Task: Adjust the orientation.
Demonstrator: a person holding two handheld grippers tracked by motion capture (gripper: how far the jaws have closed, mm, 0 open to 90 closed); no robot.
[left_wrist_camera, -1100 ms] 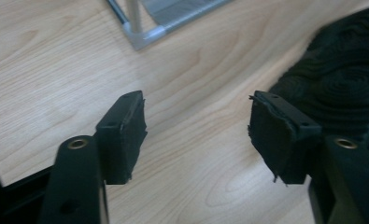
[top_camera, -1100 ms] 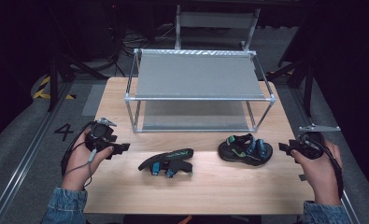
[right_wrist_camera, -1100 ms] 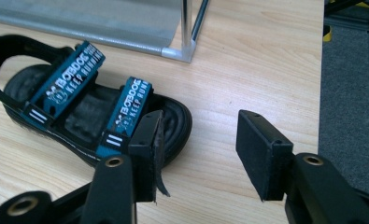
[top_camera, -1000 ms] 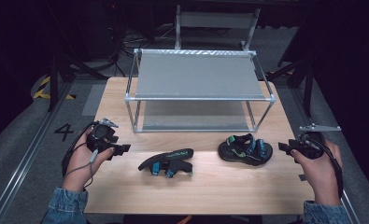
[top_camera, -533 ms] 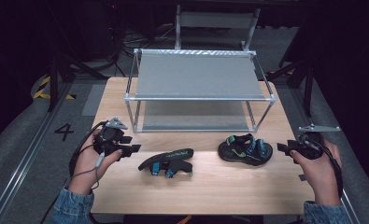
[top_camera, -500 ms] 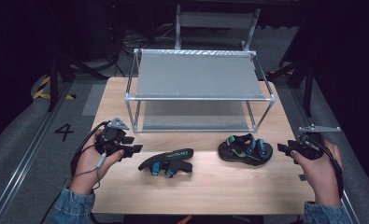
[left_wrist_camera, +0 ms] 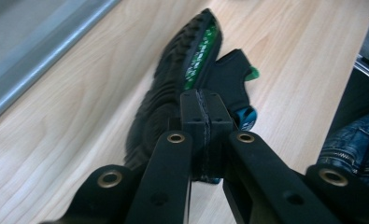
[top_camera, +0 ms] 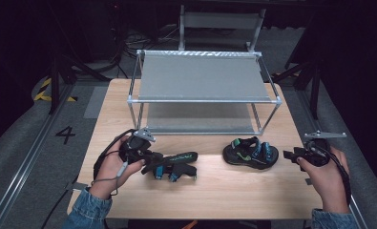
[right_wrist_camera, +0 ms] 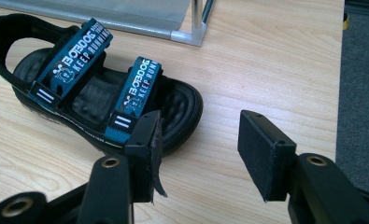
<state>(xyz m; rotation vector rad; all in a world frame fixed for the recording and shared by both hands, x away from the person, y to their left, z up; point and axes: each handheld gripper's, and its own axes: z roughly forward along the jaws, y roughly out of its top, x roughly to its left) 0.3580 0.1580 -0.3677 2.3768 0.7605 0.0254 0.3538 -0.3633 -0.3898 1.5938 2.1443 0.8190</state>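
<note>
A black sandal with green and blue trim lies tipped on its side at the table's front left; its tread faces left in the left gripper view. My left gripper is at its heel end. Its jaws have just been closing, and the pads now meet on what looks like a thin strap of that sandal. The matching sandal stands upright at the front right, its blue straps showing. My right gripper is open just off its toe, nothing between the pads.
A two-shelf metal rack with grey shelves stands at the back middle of the wooden table; one of its front legs is close behind the right sandal. A denim sleeve shows at the front edge.
My left hand has slid right across the table to the tipped sandal, and its jaws have gone from open to closed at the heel end. The right hand and both sandals have stayed put.
</note>
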